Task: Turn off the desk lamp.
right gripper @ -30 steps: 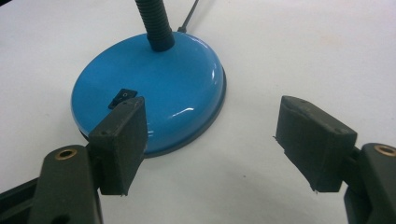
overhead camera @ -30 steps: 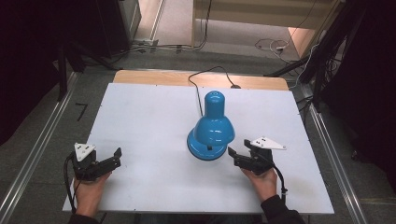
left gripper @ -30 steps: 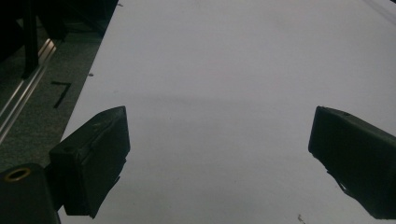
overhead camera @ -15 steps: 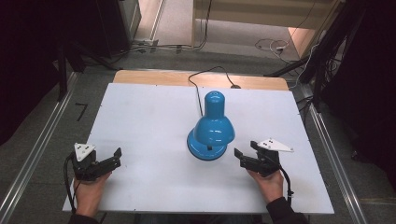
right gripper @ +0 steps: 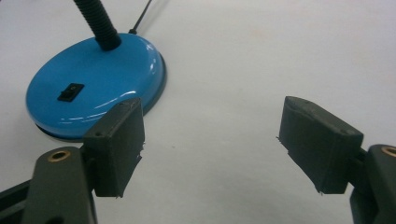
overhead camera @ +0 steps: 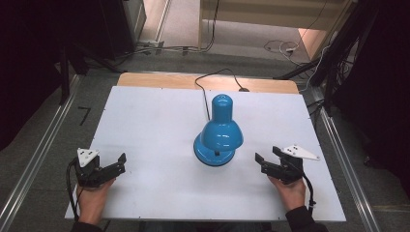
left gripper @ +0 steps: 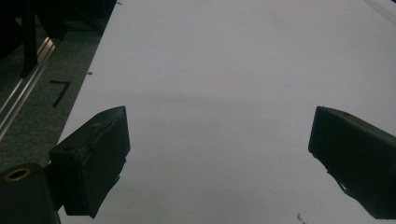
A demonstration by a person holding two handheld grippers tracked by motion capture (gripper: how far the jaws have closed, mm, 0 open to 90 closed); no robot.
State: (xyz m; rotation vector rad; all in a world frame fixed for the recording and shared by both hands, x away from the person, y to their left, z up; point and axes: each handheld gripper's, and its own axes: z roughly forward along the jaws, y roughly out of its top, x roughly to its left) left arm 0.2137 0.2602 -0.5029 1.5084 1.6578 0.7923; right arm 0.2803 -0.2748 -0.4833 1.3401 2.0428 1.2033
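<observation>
**A:** What's hard to make out around the glossy blue desk lamp with the round base (overhead camera: 218, 137)?

**B:** From the high view its shade covers most of the base, so the black ribbed neck (right gripper: 97, 22) and the small black rocker switch (right gripper: 71, 92) show up from the right gripper view instead, where the neck is cut off at the top edge. The lamp's thin black cord (overhead camera: 212, 79) runs from behind the lamp to the far edge of the white tabletop (overhead camera: 145, 121) and drops out of sight past the bare wooden strip (overhead camera: 159, 79).

**A:** And the grippers?

**B:** The left gripper (overhead camera: 117, 163) sits well to the lamp's left near the front edge, jaws spread wide over bare white surface, nothing between them. The right gripper (overhead camera: 267, 155) is just right of the lamp's base, jaws also apart and empty; in its own view the base lies just beyond one jaw, not touching.

**A:** Anything changed?

**B:** The right gripper has drawn back slightly from the lamp. The left gripper and lamp are as before.
</observation>
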